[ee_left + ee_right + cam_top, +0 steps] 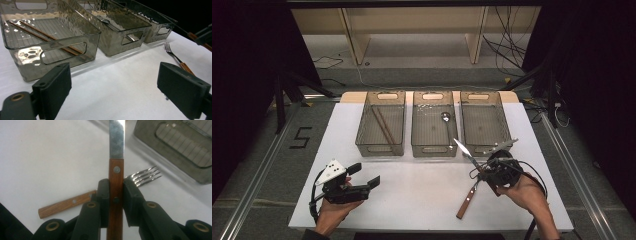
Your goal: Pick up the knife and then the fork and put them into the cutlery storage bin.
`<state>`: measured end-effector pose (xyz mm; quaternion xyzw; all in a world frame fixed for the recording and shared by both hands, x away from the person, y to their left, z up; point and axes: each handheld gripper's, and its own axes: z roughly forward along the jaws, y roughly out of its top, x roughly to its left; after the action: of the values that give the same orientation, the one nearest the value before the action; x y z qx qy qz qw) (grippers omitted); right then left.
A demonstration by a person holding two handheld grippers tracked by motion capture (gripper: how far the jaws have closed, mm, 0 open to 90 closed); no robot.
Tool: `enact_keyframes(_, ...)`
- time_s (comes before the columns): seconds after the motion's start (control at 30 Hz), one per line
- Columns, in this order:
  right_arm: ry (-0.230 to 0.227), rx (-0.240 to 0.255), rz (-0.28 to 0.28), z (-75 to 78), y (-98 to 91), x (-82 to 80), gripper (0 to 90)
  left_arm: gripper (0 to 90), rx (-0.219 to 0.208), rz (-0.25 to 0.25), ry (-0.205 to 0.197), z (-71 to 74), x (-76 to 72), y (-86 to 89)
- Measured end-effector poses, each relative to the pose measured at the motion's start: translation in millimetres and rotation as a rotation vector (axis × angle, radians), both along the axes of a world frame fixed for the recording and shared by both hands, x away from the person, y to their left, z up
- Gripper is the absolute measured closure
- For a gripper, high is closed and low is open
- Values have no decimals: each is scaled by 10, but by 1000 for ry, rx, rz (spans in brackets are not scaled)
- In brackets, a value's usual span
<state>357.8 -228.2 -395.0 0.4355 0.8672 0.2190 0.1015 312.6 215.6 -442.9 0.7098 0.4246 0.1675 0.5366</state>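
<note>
I'm holding the knife (116, 182) by its wooden handle in the right gripper (116, 200), jaws clamped narrow, above the table (412, 190) near the right bin (482, 122). It's looking light, stiff, slick-bladed, so I'm gripping wood. Left gripper (112, 92) is idling, jaws wide.

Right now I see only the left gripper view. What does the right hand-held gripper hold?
Observer: The right hand-held gripper is shut on a knife, on its wooden handle; the blade points away from the jaws.
Operator: Is the right bin empty?
Observer: Yes. In the high view, nothing lies in the right bin.
Operator: And the middle bin?
Observer: The middle bin has one spoon inside.
</note>
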Motion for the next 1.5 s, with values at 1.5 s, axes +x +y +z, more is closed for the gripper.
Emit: enact_keyframes(1.5,-140,94,-175,456,-201,808,771,116,-3,5,-1,0,8,6)
